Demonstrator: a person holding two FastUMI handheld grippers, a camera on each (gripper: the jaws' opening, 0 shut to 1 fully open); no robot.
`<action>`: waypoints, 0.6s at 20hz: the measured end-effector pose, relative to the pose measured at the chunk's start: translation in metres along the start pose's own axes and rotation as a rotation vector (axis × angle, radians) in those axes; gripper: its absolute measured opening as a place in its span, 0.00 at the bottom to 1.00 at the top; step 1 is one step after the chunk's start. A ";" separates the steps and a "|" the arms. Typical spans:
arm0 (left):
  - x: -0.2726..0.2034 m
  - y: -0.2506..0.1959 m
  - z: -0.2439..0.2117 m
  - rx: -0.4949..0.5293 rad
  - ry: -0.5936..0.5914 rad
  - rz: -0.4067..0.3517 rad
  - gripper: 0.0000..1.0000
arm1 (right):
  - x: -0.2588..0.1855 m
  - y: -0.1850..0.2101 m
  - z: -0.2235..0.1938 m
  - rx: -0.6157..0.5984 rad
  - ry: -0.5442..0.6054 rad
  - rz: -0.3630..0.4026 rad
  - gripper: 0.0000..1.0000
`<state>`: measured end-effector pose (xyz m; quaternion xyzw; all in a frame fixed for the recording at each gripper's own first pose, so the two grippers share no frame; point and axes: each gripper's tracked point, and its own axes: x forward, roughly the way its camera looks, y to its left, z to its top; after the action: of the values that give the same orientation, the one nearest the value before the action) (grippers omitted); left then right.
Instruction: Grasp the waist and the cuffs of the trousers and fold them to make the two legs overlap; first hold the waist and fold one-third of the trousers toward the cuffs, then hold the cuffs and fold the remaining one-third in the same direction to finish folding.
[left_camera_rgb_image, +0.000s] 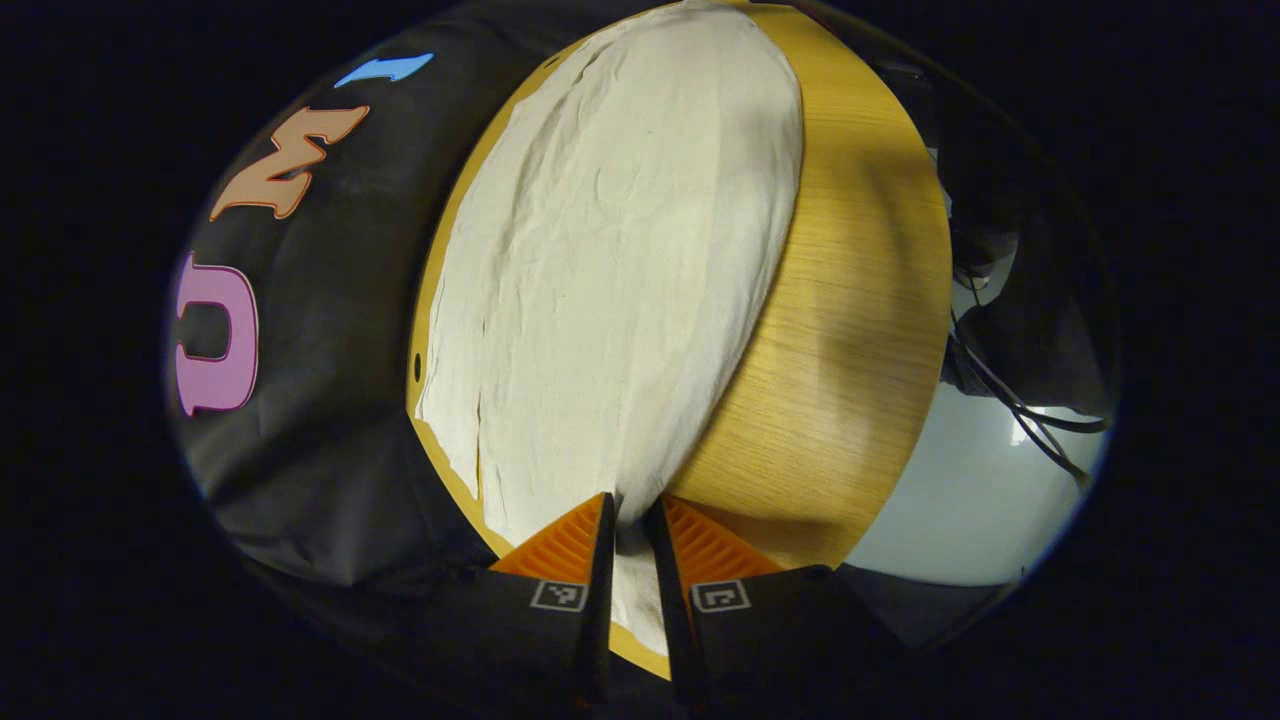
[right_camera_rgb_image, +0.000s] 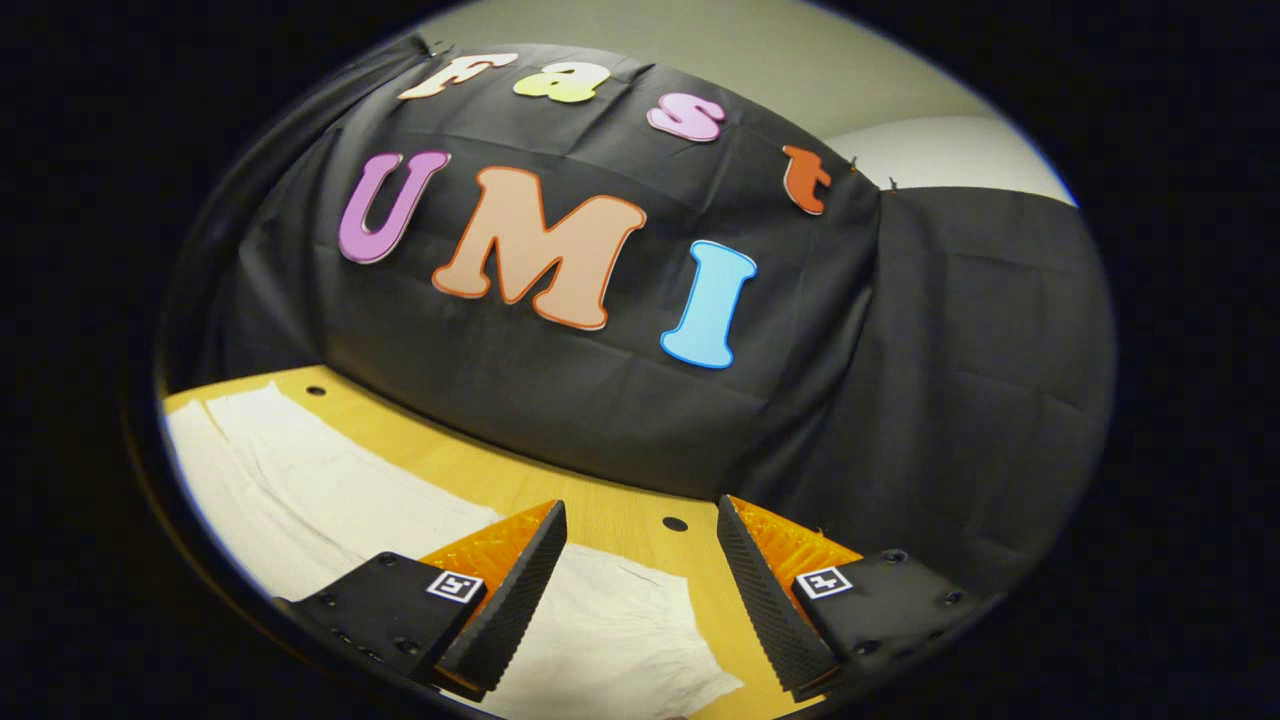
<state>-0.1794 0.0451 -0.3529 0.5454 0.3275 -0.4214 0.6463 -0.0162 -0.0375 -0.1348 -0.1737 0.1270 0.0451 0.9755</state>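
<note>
Left gripper (left_camera_rgb_image: 632, 520): jaws nearly together, pinching the near edge of the trousers (left_camera_rgb_image: 610, 270). We see the cloth lying long and flat on the wooden table (left_camera_rgb_image: 850, 330).

Right gripper (right_camera_rgb_image: 640, 560): jaws spread, holding nothing, poised over a trouser end (right_camera_rgb_image: 620, 630) near the table's far edge.

Step, as we judge it: securing both ends. Next: right gripper lowers and closes on the cloth.

table (left_camera_rgb_image: 850, 330): light wood | on it: cream trousers (left_camera_rgb_image: 610, 280), spread flat
</note>
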 end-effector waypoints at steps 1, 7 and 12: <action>-0.001 -0.002 0.001 -0.005 0.001 0.003 0.17 | 0.001 0.001 -0.006 -0.042 0.010 0.016 0.97; 0.001 -0.001 0.002 -0.013 -0.005 0.039 0.00 | -0.023 -0.005 -0.056 -0.303 0.067 0.120 0.97; 0.003 0.000 0.002 -0.004 0.002 0.058 0.00 | -0.038 -0.022 -0.119 -0.502 0.159 0.192 0.97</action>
<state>-0.1785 0.0426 -0.3554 0.5538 0.3128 -0.4015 0.6590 -0.0776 -0.1018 -0.2249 -0.4000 0.2039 0.1537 0.8802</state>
